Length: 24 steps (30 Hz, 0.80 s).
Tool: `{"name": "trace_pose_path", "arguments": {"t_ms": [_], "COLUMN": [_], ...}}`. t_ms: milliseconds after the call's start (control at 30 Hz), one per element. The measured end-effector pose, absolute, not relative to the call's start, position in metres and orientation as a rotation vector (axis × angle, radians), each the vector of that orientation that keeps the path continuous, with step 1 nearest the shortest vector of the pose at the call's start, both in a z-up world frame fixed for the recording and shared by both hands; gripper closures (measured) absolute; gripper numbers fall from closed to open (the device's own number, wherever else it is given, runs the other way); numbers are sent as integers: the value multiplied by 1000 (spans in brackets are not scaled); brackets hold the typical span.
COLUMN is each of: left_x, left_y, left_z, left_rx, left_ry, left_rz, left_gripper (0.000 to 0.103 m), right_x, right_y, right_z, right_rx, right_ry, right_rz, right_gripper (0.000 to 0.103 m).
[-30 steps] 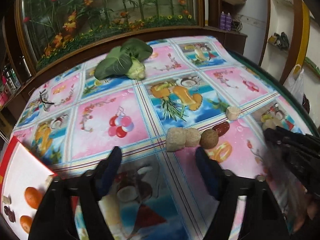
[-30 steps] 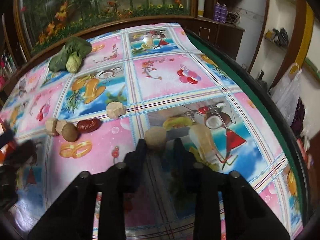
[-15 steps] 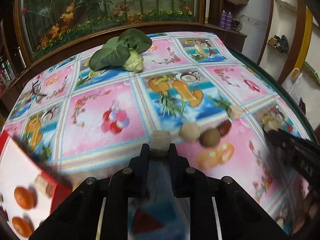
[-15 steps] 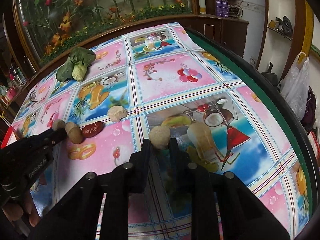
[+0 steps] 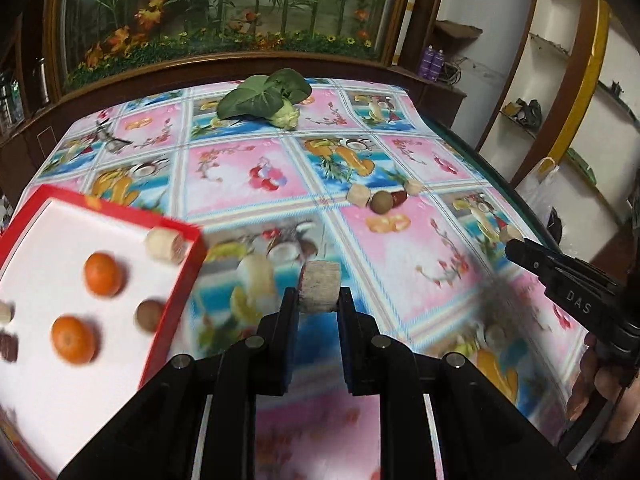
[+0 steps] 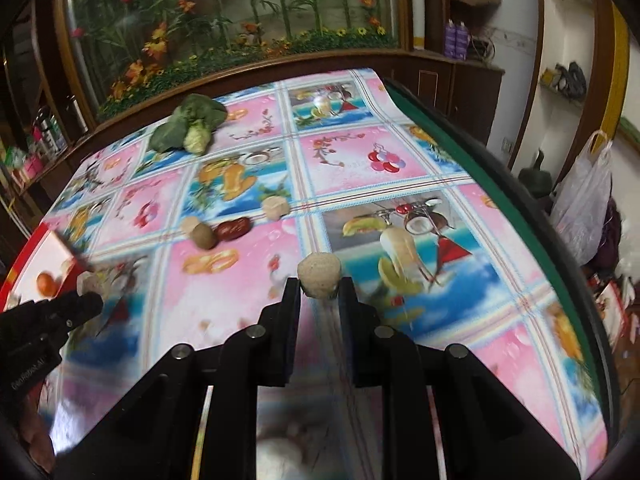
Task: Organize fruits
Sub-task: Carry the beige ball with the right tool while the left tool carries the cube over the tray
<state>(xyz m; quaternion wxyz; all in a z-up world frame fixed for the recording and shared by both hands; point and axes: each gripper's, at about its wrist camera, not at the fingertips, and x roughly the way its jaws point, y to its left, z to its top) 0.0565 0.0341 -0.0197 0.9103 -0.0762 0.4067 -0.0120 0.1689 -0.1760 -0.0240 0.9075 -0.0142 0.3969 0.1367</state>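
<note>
The left black two-finger gripper point(image 5: 319, 300) points forward and downward, its jaws clamped on a pale cylindrical chunk of food point(image 5: 320, 286) held at the fingertips. The right black two-finger gripper point(image 6: 319, 294) is angled down likewise, pinching a pale rounded lump point(image 6: 319, 275). Bare fingers point(image 5: 600, 384) of the person's right hand wrap its handle.

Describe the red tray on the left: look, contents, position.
The red tray is a shallow rectangular box with a raised red rim and a plain white floor, material unclear. It sits flat at the table's left edge on the patterned cloth, partly cut off by the frame and motion-blurred. Inside lie two oranges, a brown round fruit, a pale beige chunk near its far corner, and a dark piece at the left edge. No gripper touches it.
</note>
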Motion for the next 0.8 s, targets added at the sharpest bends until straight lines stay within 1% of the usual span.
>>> {"name": "trace_pose_path", "arguments": {"t_ms": [167,400,800], "left_x": [26,-10,-45], "left_y": [48,68,116], "left_z": [-18,-12,-14], "left_rx": [-168,-187,-246], "left_ry": [841,820,795], "left_rz": [-17,17,135], "left_gripper": [85,85,85], "right_x": [129,84,42], "right_y": [-169,-149,-104], "right_z": [-13,-16,-17], "right_rx": [-40,-63,-81], "right_ry": [797,804,806], "right_rz": [310,368,475], "right_gripper": [82,82,82]}}
